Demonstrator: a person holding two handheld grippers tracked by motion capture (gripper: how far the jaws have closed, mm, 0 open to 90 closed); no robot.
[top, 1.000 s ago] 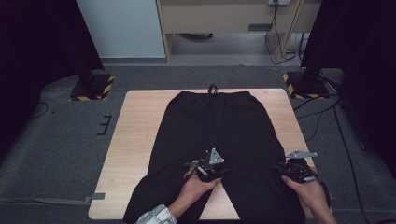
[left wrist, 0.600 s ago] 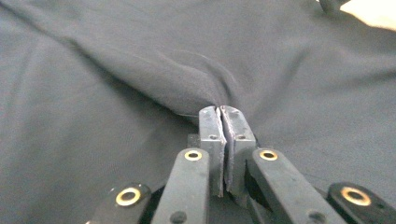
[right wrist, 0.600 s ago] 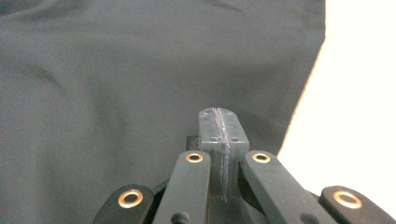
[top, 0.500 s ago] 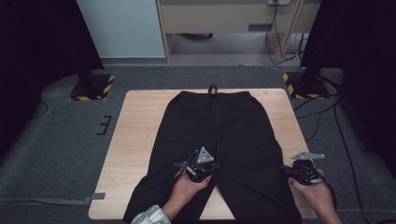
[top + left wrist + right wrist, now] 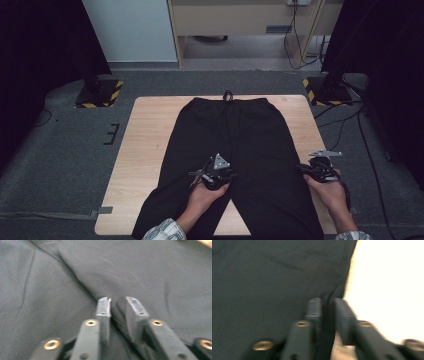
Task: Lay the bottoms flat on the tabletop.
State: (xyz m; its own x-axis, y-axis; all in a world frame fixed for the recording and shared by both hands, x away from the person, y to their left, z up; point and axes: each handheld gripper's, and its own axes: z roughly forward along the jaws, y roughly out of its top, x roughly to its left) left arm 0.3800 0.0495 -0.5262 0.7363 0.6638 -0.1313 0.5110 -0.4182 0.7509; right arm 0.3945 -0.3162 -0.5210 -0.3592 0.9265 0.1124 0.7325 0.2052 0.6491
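I see black trousers (image 5: pixel 240 145) lying flat, front up, waistband and drawstring at the far end, legs spread towards me. A raised fold at the inner leg sits between my left fingers (image 5: pixel 103 307); the outer edge sits between my right fingers (image 5: pixel 314 306).

A wooden table (image 5: pixel 150 150) is set on grey carpet (image 5: pixel 60 170). Black curtains (image 5: pixel 40 40) are hung at both sides. Two stand bases with yellow-black stripes (image 5: pixel 97 95) are placed near the table's far corners. A pale panel (image 5: pixel 130 30) and a beige cabinet (image 5: pixel 240 15) are seen behind, with cables (image 5: pixel 300 35) hung beside it. Tape strips (image 5: pixel 111 134) are stuck to the carpet.
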